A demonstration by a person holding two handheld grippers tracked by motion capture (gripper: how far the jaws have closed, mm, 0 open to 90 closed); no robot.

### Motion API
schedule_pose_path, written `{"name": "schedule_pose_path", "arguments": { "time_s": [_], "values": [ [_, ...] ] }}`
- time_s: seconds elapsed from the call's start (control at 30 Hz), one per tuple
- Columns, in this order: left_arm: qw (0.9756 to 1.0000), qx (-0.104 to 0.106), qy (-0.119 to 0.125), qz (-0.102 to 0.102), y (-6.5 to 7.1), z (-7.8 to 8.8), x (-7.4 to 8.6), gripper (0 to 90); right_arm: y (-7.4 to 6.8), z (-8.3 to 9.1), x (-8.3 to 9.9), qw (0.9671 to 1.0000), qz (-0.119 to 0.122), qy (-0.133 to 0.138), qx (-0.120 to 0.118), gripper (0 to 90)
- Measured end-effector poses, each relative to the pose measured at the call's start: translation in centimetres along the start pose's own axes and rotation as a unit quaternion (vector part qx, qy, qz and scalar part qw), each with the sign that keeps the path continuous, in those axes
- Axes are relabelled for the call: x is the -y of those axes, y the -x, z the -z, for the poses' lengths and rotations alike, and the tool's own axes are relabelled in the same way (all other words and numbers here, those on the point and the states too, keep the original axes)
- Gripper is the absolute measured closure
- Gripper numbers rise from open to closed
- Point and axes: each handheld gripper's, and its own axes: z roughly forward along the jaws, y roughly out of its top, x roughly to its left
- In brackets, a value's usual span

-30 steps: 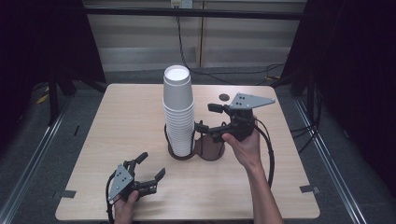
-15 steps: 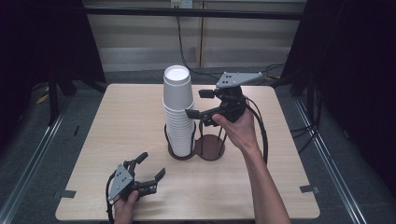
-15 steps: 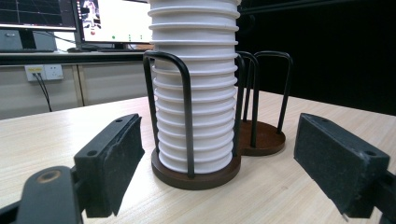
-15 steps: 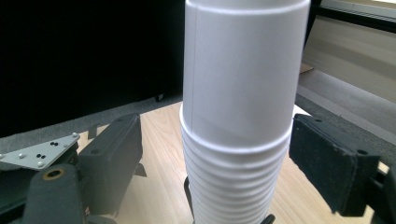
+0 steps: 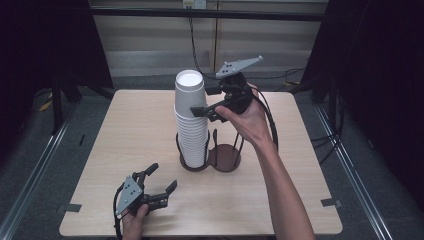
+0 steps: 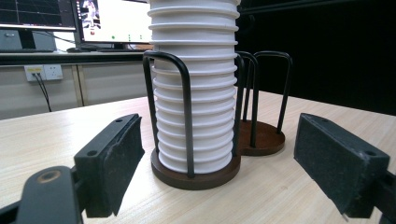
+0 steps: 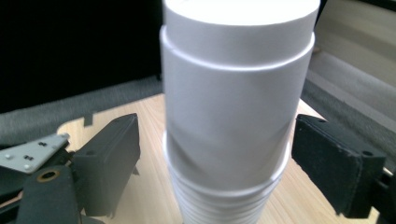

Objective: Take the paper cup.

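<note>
Risk sits at the top cup (image 7: 233, 102) of the stack (image 5: 192, 125) in the wire holder (image 5: 210, 160) on the desk (image 5: 125, 130): our right hand-held gripper (image 5: 200, 110) straddles it released; an off-centre squeeze could crumple it or lift several. Left hand-held gripper (image 5: 160, 182) rests released.

I count one tall stack of white foam cups (image 5: 191, 117), one dark two-ring wire cup holder (image 5: 225, 157), two black grippers
</note>
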Motion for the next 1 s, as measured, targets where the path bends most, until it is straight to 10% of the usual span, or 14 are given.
{"name": "schedule_pose_path", "arguments": {
  "time_s": [1.0],
  "values": [
    [1.0, 0.0, 0.0, 0.0, 0.0, 0.0, 0.0, 15.6, 0.4, -2.3, -3.7, 0.9999, 0.006, -0.01, 0.006, 20.6]
  ]
}}
